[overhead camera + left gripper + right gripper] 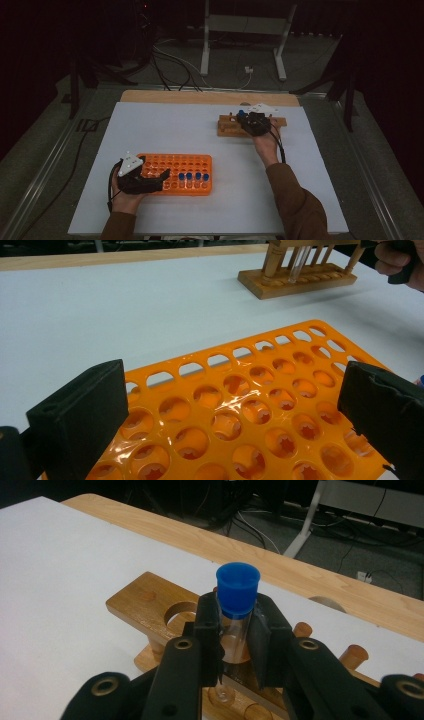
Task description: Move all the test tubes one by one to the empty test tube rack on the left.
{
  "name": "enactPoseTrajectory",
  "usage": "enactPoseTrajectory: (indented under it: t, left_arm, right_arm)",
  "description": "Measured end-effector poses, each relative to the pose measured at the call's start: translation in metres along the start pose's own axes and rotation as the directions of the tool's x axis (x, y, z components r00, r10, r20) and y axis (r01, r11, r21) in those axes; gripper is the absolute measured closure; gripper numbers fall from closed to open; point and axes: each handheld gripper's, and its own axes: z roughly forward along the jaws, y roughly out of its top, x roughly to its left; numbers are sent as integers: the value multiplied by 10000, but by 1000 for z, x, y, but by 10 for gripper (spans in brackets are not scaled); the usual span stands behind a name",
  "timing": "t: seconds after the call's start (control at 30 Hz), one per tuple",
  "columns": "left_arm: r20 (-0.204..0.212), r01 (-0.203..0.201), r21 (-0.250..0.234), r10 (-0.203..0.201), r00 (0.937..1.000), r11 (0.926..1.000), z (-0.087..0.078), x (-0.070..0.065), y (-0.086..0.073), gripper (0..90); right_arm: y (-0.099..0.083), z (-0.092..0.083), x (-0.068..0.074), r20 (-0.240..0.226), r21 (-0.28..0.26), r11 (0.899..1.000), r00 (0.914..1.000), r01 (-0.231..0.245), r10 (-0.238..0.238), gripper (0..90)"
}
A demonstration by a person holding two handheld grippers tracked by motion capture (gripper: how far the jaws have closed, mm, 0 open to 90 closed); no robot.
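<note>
Right gripper (235, 645) clamping blue-capped tube (237, 615), wooden rack (145, 602)

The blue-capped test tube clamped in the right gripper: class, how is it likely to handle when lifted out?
The test tube looks like clear thin glass or plastic, so probably light and possibly fragile. Its smooth round wall may slip between the right gripper pads. Laid down, it would likely roll.

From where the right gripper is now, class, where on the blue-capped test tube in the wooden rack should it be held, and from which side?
Probably on the clear glass just under the blue cap, coming in level from the person's side. The test tube stands upright in the wooden rack, so its neck is exposed above the top board. The right gripper is already shut there, one jaw on each side.
</note>
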Motion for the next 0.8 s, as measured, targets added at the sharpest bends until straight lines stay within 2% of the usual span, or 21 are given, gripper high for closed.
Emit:
enactPoseTrajectory:
  t: [0.27, 0.53, 0.8]
  left_arm:
    - [-11, 21, 29, -21, 10000, 10000, 1, 0, -1, 8]
    - [-35, 25, 44, -25, 10000, 10000, 1, 0, -1, 8]
    - [-54, 62, 69, -62, 10000, 10000, 2, 0, -2, 8]
  right_arm:
    - [1, -3, -1, -43, -160, 9995, 9997, -257, 256, 767]
    - [10, -21, 0, -23, -759, 9969, 9998, -183, 182, 768]
    - [21, -43, -4, 16, -1414, 9898, 9999, -155, 159, 769]
